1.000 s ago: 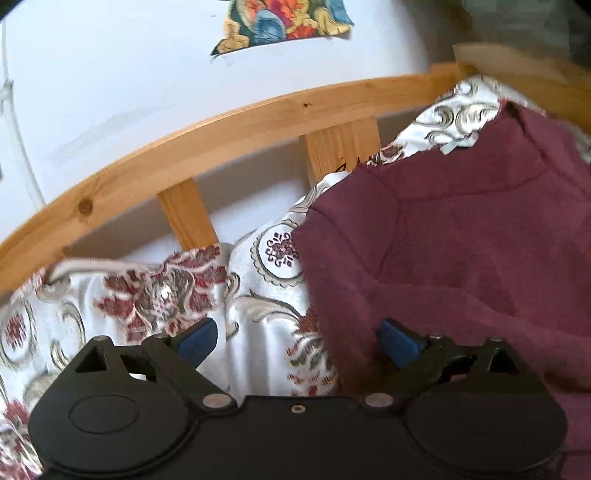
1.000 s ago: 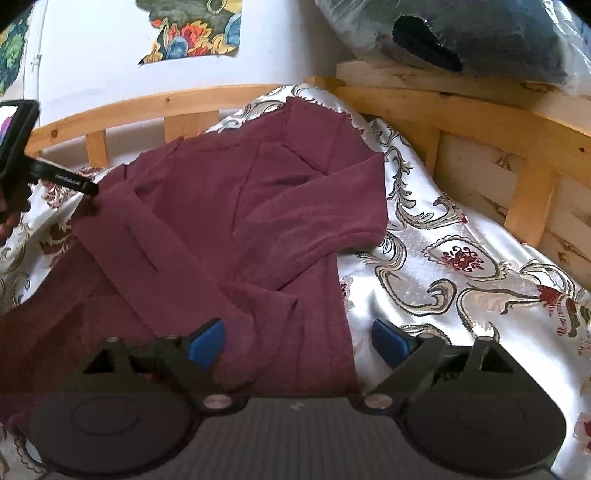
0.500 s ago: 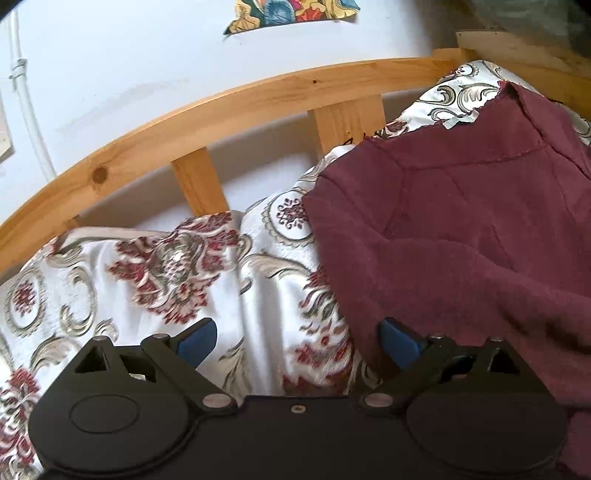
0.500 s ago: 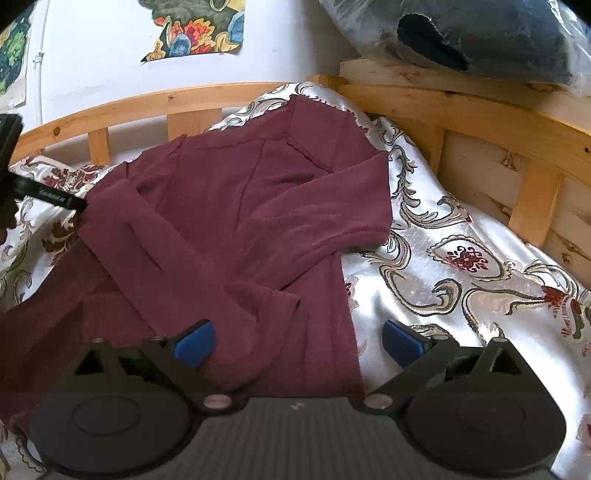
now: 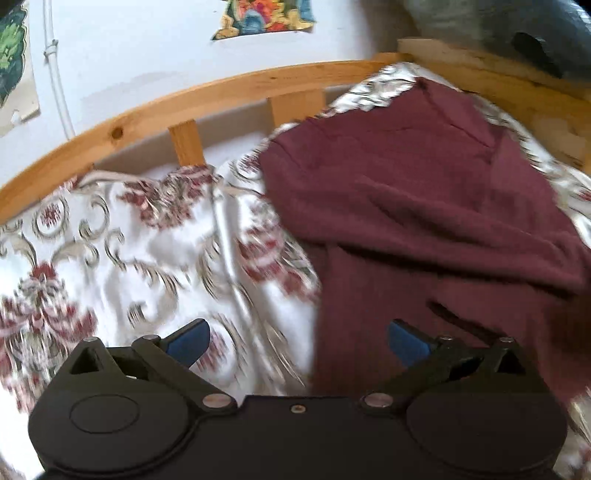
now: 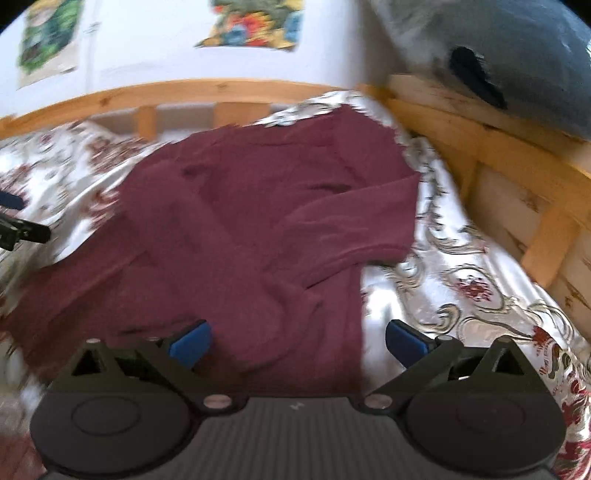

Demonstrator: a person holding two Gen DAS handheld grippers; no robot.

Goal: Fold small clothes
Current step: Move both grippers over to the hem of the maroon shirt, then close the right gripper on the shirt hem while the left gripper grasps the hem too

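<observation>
The dark red sweater [image 6: 258, 221] lies spread out on the bed, on top of the shiny white bedspread [image 6: 461, 295] with red flowers and gold swirls. One sleeve [image 6: 351, 236] is folded across the front of it. In your left view the sweater [image 5: 424, 206] fills the right side, and the bedspread [image 5: 129, 240] fills the left side.

Your left gripper [image 5: 297, 341] is wide open. Its jaws have just opened a bit more. Nothing is pinched between them. Its right blue pad [image 5: 406, 345] is over the edge of the sweater, and its left blue pad [image 5: 188, 341] is over the bedspread. The pads do not press on the cloth.

Your right gripper [image 6: 297, 341] is wide open too, and its jaws have also just been opening. The bottom part of the sweater shows between the two blue pads, but they do not squeeze it. Far left in this view you can see the tip of your left gripper [image 6: 22, 229] beside the sweater.

A wooden bed rail [image 6: 166, 92] runs behind the bed. Colourful pictures [image 6: 255, 26] hang on the white wall [image 6: 147, 44]. A dark bundle in clear plastic [image 6: 498, 55] sits on the wooden frame at the right.
</observation>
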